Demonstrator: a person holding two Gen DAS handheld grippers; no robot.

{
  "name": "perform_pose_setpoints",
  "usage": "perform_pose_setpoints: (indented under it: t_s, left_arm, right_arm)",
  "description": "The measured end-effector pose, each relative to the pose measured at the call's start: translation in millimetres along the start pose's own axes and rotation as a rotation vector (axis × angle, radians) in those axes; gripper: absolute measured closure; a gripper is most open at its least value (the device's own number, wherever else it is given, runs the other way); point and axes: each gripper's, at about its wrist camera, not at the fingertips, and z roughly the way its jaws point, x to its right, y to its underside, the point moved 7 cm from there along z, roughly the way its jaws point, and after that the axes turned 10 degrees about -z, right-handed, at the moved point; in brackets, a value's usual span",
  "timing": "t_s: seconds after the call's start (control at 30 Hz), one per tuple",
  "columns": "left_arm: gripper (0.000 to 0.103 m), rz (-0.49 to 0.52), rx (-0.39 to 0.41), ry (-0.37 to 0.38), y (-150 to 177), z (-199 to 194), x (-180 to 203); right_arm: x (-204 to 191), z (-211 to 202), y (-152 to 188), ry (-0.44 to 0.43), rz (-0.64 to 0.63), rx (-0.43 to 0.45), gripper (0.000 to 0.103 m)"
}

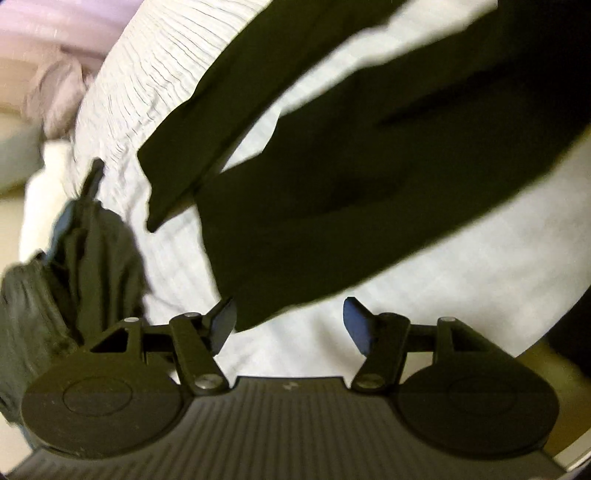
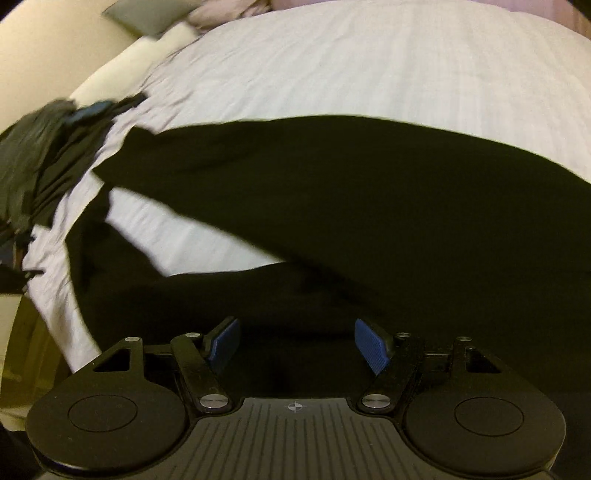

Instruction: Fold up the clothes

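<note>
A pair of black trousers [image 1: 332,184] lies spread on the white bed, its two legs parted in a V. In the left wrist view my left gripper [image 1: 288,314] hangs open just above the sheet. The end of the wider leg reaches to its left finger [image 1: 221,325], and no pad presses on cloth. In the right wrist view the same trousers [image 2: 369,203] fill the middle. My right gripper [image 2: 295,328] stands open over the dark fabric, with nothing pinched between its blue pads. Both pictures are blurred.
A heap of dark grey and black clothes [image 1: 85,251] [image 2: 37,155] sits at the bed's left side. The striped white sheet [image 2: 332,66] stretches beyond the trousers. Pinkish cloth [image 1: 59,96] and a grey cushion [image 2: 147,14] lie at the far end. The bed edge [image 2: 55,325] drops away lower left.
</note>
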Motion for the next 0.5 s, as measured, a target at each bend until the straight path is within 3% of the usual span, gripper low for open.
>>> perform_pose_setpoints:
  t_s: [0.23,0.4,0.47,0.5]
  left_arm:
    - [0.044,0.326,0.124,-0.095,61.2,77.0,-14.6]
    - [0.058,0.429,0.231,-0.115,67.4,120.0,-12.8]
    - [0.098,0.437,0.256,-0.107,64.7,127.2,-13.0]
    - [0.1,0.407,0.252,-0.104,64.7,121.9,-19.9]
  right_arm:
    - [-98.5,42.5,-6.3,0.003,-0.048,-0.075,0.031]
    - [-136.0,57.7,0.1,0.056,-0.028,-0.118,0.031]
    - [-144.6,57.0,4.1,0.08,-0.009,-0.13,0.031]
    - [-147.5,54.8,6.3,0.091,0.003,-0.133,0.031]
